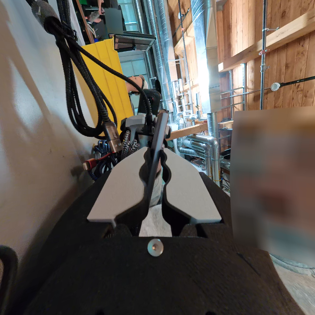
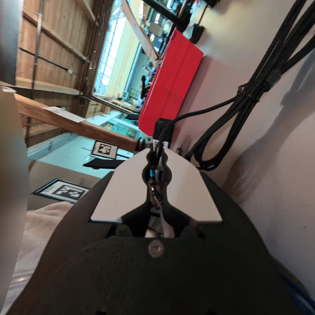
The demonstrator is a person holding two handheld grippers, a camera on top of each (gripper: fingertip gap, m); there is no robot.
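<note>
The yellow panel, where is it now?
In the left wrist view, the yellow panel stands upper left, against the white surface, behind the black braided cables and beyond the left gripper.

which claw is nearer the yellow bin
Left. The left claw, shut on a thin dark phone, sits near the yellow bin; the right claw view shows none.

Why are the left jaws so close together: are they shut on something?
Yes, the left gripper is shut on a thin dark phone, held edge-on between its jaws and poking out past the tips.
</note>
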